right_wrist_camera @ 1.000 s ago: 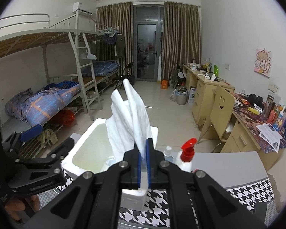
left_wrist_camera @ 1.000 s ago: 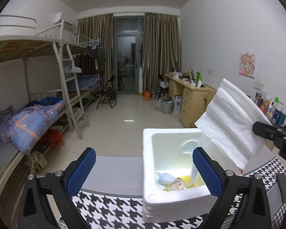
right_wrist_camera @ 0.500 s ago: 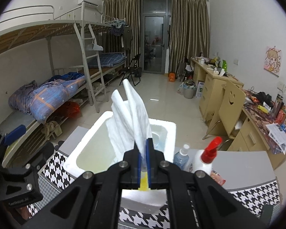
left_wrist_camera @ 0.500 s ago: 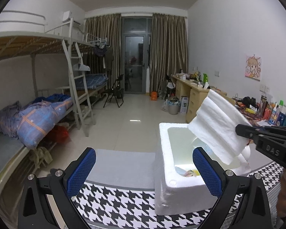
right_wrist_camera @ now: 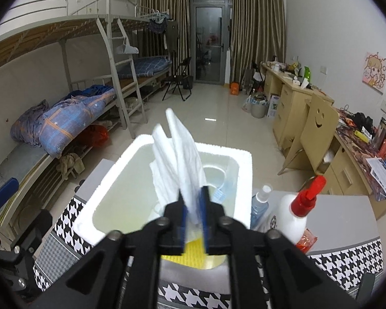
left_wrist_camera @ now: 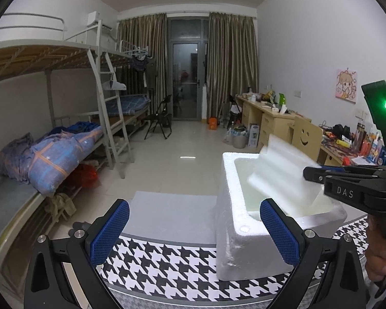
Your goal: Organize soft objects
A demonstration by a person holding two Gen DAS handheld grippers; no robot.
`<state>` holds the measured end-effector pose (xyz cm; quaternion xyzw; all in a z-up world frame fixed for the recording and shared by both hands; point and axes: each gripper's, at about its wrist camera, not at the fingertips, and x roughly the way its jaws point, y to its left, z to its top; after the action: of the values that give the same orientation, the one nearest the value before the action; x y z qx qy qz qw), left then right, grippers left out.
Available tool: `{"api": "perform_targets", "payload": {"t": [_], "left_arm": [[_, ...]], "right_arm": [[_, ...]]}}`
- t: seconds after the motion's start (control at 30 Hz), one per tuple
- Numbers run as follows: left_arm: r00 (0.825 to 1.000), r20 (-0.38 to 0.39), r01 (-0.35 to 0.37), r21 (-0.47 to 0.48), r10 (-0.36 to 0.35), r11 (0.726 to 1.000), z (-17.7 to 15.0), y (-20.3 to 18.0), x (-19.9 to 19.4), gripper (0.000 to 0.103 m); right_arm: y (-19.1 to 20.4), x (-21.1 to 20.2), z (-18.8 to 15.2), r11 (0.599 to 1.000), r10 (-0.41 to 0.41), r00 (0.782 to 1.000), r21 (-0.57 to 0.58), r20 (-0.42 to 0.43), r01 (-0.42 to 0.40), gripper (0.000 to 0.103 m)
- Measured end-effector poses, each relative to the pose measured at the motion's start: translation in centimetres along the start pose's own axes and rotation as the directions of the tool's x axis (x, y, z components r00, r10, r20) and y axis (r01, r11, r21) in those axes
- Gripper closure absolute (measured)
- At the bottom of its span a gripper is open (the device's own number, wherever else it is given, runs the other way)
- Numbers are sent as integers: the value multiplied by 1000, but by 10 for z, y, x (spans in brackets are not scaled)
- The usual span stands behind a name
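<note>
My right gripper has just been opening; its blue pads stand slightly apart with the folded white cloth between them, and I cannot tell if they still press it. The cloth's long axis runs up and away from me, its free end tilted toward the far left, over the white foam box. Its lower end is hidden behind the fingers. My left gripper is wide apart, empty, above the houndstooth counter. The box's contents are hard to make out.
</note>
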<state>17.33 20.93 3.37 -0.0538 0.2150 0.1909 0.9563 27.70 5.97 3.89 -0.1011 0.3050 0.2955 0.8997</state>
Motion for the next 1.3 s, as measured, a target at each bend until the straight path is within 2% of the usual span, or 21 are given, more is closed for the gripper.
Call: {"api": "perform_targets", "payload": {"t": [0.07, 0.13, 0.5, 0.67, 0.77, 1.0, 1.3], "left_arm": [[1000, 1, -1, -2, 1, 1000, -1, 1, 0, 1], [1000, 5, -15, 3, 15, 1000, -2, 1, 1, 1], [1000, 6, 9, 20, -9, 1000, -1, 0, -5, 1], [1000, 18, 0, 38, -1, 999, -2, -4, -13, 1], [1000, 22, 2, 35, -3, 999, -3, -7, -19, 1], [999, 37, 2, 49, -4, 999, -3, -15, -33, 1], [998, 54, 37, 58, -40, 998, -6, -22, -60, 1]], "right_arm": [[-1, 0, -1, 1000, 6, 1000, 2, 4, -6, 53], [0, -3, -3, 1000, -4, 1000, -5, 16, 4, 43], [2, -21, -7, 1000, 3, 999, -16, 45, -2, 42], [-1, -37, -9, 1000, -18, 996, -10, 86, 19, 21], [1, -48, -12, 999, -27, 993, -27, 114, 31, 17], [-1, -65, -20, 999, -24, 990, -31, 137, 29, 16], [-11, -87, -32, 1000, -18, 989, -11, 149, 20, 16]]}}
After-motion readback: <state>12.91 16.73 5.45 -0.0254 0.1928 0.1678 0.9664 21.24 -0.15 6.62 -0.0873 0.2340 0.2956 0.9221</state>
